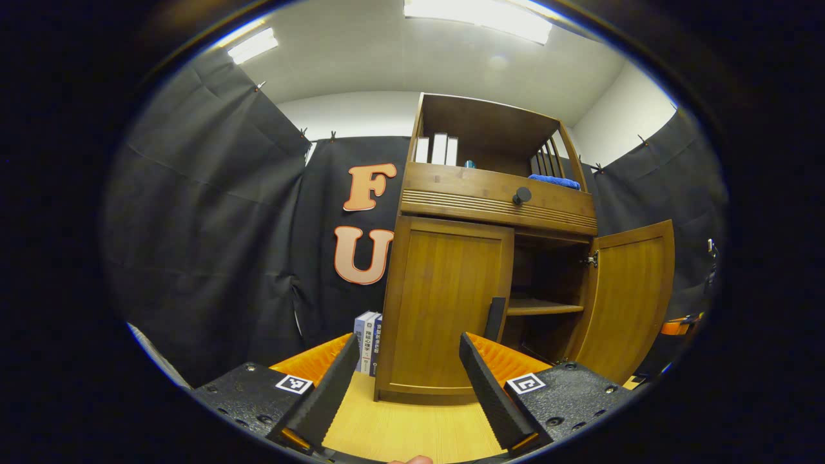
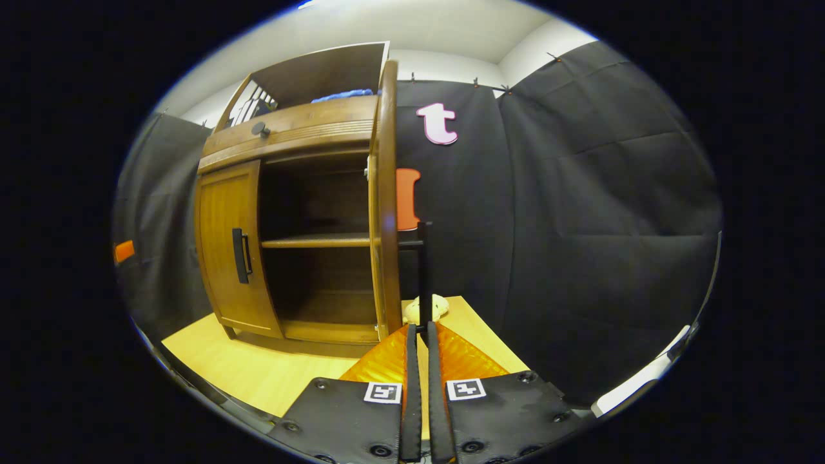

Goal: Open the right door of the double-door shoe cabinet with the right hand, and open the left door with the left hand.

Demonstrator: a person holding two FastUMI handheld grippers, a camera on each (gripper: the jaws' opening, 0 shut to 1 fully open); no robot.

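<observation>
Right gripper view: your right gripper (image 2: 419,335) is clamped on the right door's handle (image 2: 422,277), door (image 2: 387,206) swung out edge-on.
Left gripper view: your left gripper (image 1: 409,361) is spread wide, holding nothing, near the shut left door (image 1: 445,303) of the shoe cabinet (image 1: 496,200); its handle (image 1: 495,318) lies just past your fingertip.

Bright white ceiling lights (image 1: 477,18) glare at the top of the left gripper view, the wooden cabinet (image 1: 451,303) looks sharp and well lit but dark inside, and straight lines bend near the round edges of both views.
</observation>
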